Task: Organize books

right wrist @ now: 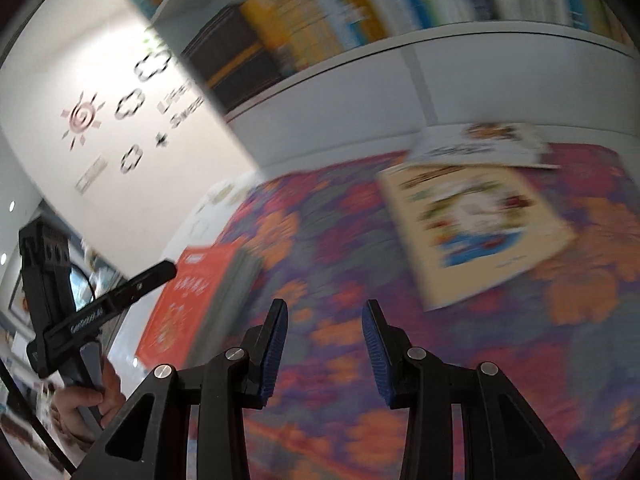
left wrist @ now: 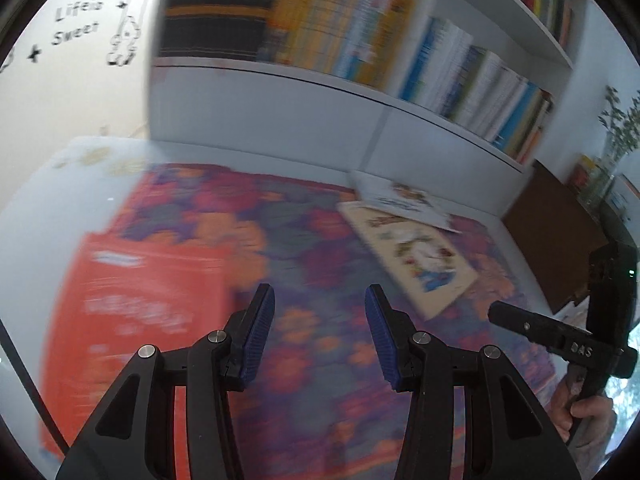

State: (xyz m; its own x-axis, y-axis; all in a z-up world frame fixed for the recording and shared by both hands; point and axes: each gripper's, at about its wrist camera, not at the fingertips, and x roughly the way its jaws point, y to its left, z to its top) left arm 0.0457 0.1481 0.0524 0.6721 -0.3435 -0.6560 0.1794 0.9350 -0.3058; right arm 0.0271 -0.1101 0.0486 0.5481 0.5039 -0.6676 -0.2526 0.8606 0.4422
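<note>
Right wrist view: your right gripper (right wrist: pixel 324 344), jaws apart and empty, sits nearer the picture book (right wrist: pixel 476 224) lying ahead-right, long axis running away.

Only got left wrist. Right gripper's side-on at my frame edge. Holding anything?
Observer: No. The right gripper has its jaws apart, with only rug between them.
Operator: Is that red book thick?
Observer: Yes. The red book shows a deep grey page edge on its rug side.
Operator: Anything else on the lettered wall?
Observer: A pink sun decal, left of the clouds.
</note>
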